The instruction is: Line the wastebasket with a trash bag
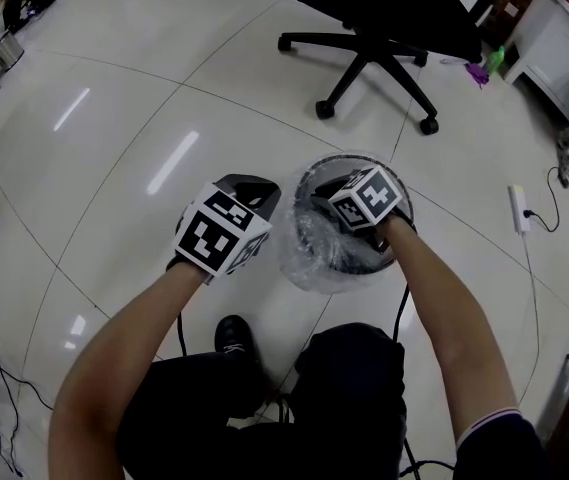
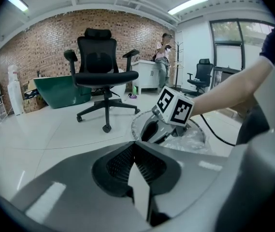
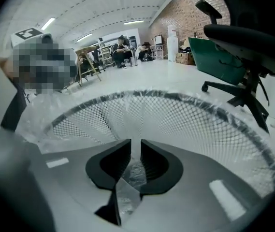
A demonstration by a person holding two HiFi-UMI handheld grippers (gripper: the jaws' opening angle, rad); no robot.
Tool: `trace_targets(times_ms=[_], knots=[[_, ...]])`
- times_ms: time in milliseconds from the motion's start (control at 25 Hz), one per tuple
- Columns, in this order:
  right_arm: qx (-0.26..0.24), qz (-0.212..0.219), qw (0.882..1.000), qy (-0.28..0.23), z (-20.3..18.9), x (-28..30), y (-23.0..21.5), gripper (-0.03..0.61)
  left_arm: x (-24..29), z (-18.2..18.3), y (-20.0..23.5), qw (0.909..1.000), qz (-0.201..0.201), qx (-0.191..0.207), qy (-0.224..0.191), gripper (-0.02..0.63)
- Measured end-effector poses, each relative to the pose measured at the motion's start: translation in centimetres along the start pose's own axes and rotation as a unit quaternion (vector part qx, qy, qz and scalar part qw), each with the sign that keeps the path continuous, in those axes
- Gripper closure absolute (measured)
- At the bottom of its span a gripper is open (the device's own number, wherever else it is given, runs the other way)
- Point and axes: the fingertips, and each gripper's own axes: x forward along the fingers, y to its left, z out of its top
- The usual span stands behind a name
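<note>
A round black mesh wastebasket [image 1: 305,182] stands on the floor in front of my feet. A clear trash bag [image 1: 304,263] lines it and is folded out over the rim. My right gripper [image 1: 336,208] reaches down into the basket's mouth. In the right gripper view its jaws [image 3: 136,153] stand a little apart, so it is open; crinkled bag film [image 3: 135,174] shows in the narrow gap, with the mesh wall [image 3: 185,124] beyond. My left gripper [image 1: 254,190] hovers just left of the basket, shut on nothing [image 2: 133,151]. From it I see the right gripper's marker cube [image 2: 176,105] over the rim [image 2: 136,125].
A black office chair [image 1: 384,28] stands beyond the basket, also in the left gripper view as the chair [image 2: 101,71]. A white power strip [image 1: 517,208] and cables lie to the right. My shoe [image 1: 232,338] is near the basket. A white cabinet [image 1: 564,48] is at far right.
</note>
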Motion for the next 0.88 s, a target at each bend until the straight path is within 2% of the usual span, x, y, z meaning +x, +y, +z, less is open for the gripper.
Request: trace_targets(times_ms=[280,440,520,680,880], knots=[[-0.023,-0.015,1.000,-0.009,1.5,-2.9,0.9,0.516,-0.2,1.0,-0.7,0.9999,0.005,0.014,-0.004,0.603],[-0.024,-0.030,0.999,-0.029,2.7,-5.3,1.1,0.518,-0.6,2.6,-1.2,0.9996,0.007,0.019,-0.020,0.603],[-0.022,-0.042,0.998,-0.048,3.3,-7.1,1.1,0.523,-0.8,3.4,-1.6,0.9993,0.009,0.022,-0.028,0.603],[-0.020,-0.063,0.993,-0.101,4.5,-11.0,1.9,0.575,-1.4,4.0,-2.4,0.9989,0.010,0.021,-0.039,0.603],[-0.010,-0.088,0.984,-0.155,5.0,-15.3,3.1,0.577,-2.6,5.1,-3.3,0.9980,0.013,0.007,-0.061,0.603]])
